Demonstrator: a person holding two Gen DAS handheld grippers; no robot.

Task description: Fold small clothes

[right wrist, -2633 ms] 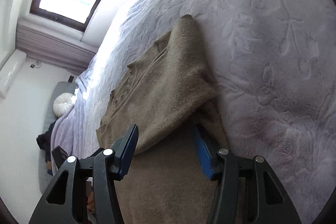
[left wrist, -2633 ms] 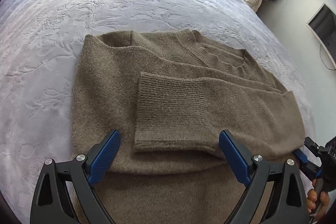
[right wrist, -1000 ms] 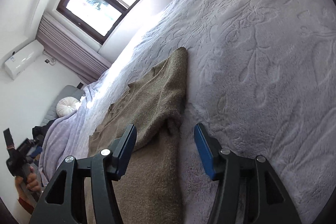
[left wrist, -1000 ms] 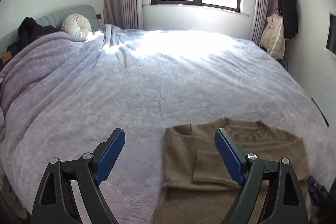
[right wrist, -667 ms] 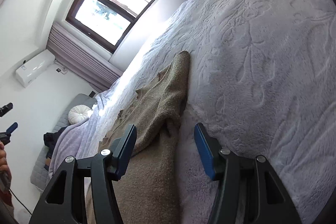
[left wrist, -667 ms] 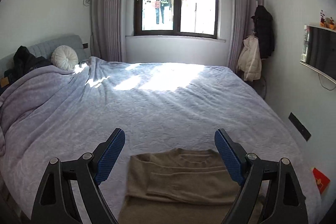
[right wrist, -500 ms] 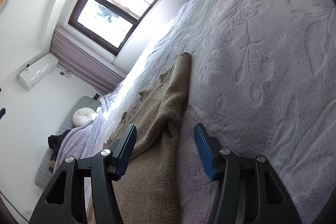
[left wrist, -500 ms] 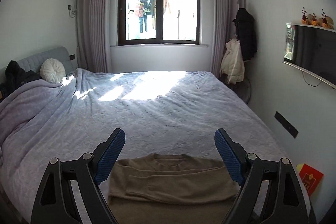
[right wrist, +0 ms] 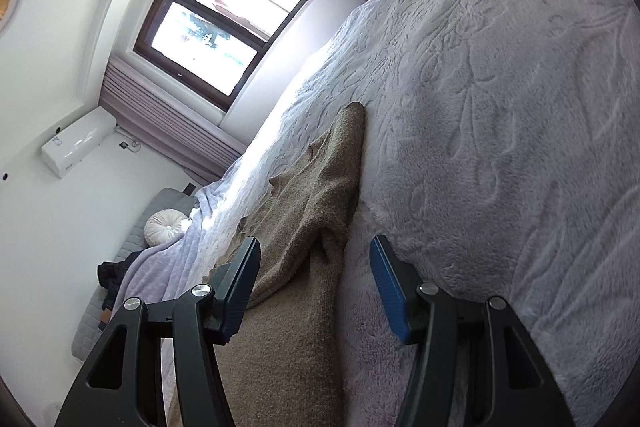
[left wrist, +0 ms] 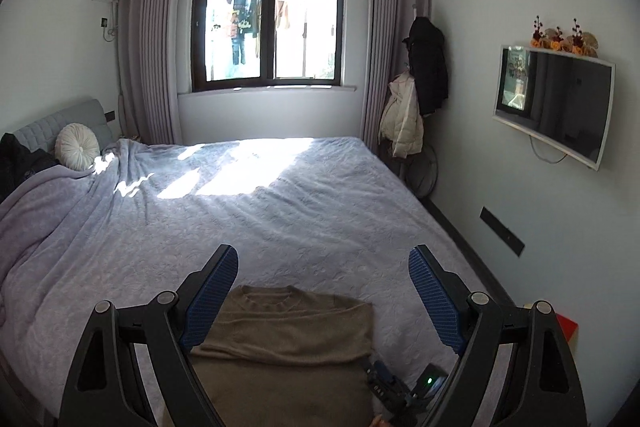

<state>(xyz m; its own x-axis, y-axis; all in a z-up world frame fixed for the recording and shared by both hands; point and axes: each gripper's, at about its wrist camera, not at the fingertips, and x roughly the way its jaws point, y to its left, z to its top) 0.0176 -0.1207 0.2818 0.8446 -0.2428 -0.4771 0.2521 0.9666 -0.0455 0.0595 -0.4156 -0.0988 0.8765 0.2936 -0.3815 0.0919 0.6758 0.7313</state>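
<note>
left gripper (left wrist: 322,291): jaws wide apart, empty, held high above the sweater (left wrist: 288,331)
right gripper (right wrist: 314,283): jaws apart, empty, sweater edge just ahead
bedspread (right wrist: 500,131): under sweater

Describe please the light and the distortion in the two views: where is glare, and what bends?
Left wrist view: sun patch glares on the bedspread; wall edges bow outward. Right wrist view: the window is blown out white and tilted; the sweater lies dim beside the bulging bedspread.
</note>
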